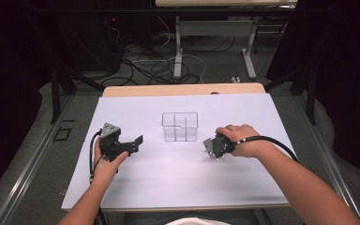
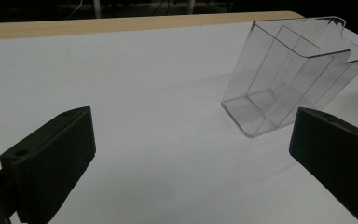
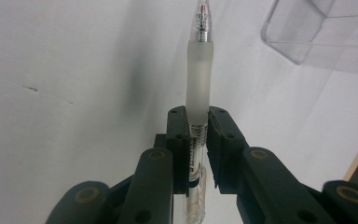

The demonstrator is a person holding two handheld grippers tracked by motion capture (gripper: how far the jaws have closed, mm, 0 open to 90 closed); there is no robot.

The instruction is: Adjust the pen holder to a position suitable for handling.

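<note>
both black right gripper (image 3: 198, 122) jaws clamp a clear frosted-grip pen (image 3: 199, 74) just right of the clear plastic divided box (image 1: 180, 126); left gripper (image 2: 191, 154) gapes wide, empty, left of it.

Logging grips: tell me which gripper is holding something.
The right gripper: its jaws are shut on a pen. The left gripper has its jaws wide apart, with bare table between them.

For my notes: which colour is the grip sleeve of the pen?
Frosted, translucent white; the pen shows best in the right gripper view, clamped in the right gripper.
</note>
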